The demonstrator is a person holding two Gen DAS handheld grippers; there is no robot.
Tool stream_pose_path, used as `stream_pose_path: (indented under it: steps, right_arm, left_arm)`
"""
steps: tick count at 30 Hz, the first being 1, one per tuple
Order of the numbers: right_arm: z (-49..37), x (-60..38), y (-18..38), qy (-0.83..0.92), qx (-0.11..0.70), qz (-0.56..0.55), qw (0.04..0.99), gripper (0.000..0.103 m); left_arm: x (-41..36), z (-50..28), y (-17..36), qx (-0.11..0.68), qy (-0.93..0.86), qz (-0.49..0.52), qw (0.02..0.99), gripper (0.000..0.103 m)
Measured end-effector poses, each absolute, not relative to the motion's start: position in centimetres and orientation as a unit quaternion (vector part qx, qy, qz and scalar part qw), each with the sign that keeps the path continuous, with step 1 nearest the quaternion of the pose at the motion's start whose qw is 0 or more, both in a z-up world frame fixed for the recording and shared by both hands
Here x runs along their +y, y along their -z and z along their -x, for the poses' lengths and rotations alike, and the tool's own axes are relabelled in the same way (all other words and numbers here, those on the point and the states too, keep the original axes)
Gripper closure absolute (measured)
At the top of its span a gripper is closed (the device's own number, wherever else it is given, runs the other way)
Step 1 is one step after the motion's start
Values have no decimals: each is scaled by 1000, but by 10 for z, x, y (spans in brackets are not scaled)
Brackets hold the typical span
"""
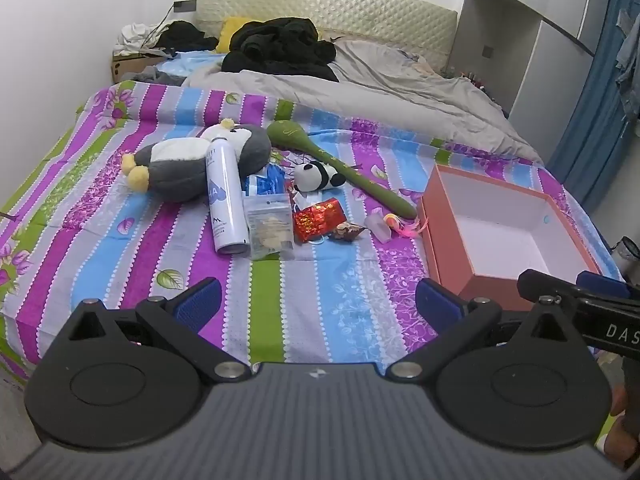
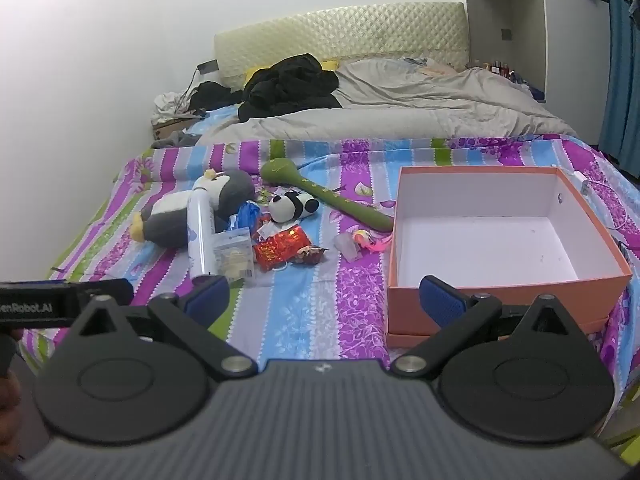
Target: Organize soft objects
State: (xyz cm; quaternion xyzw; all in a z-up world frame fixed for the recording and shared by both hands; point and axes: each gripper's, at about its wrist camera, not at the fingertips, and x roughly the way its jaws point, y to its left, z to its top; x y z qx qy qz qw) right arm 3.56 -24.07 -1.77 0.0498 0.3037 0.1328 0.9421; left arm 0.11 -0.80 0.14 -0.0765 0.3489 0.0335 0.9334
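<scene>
Striped bedding (image 1: 304, 320) is seen covering the near half of the bed, with a grey duvet (image 1: 400, 92) bunched beyond it. An orange box (image 2: 496, 300) with a white interior is set open-topped near the right edge of the bed. To its left, well apart, a cluster is laid out: a penguin plush (image 1: 188, 160) with a spray can (image 1: 226, 200) lying across it, a panda plush (image 2: 290, 208), a red foil packet (image 2: 282, 248) and a green mallet-shaped toy (image 2: 332, 196) whose handle end is just beside the box's far left corner. A bare strip of bedding is left between cluster and near edge. The left gripper (image 1: 318, 304) and the right gripper (image 2: 324, 300) are both held spread above this strip, nothing between the fingers.
</scene>
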Motion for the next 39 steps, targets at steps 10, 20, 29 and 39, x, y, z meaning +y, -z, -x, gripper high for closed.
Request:
stream_pose_path:
  steps: [10,20,29,39]
  right_arm:
    - [-35,-239,18,-132,303,-44,943,0]
    - [-37,-238,18,-129,308,-47,941,0]
    - [-38,-239,19,-128,312,-50,940,0]
    - [-41,-244,23,-125,319,-58,938,0]
  left_arm:
    - [-15,7,-5,348,-28,75,934,0]
    - [-9,6,-2,350,-23,79,933,0]
    - [-10,5,-2,351,-24,78,933,0]
    - [-11,0,4,356,-23,81,931,0]
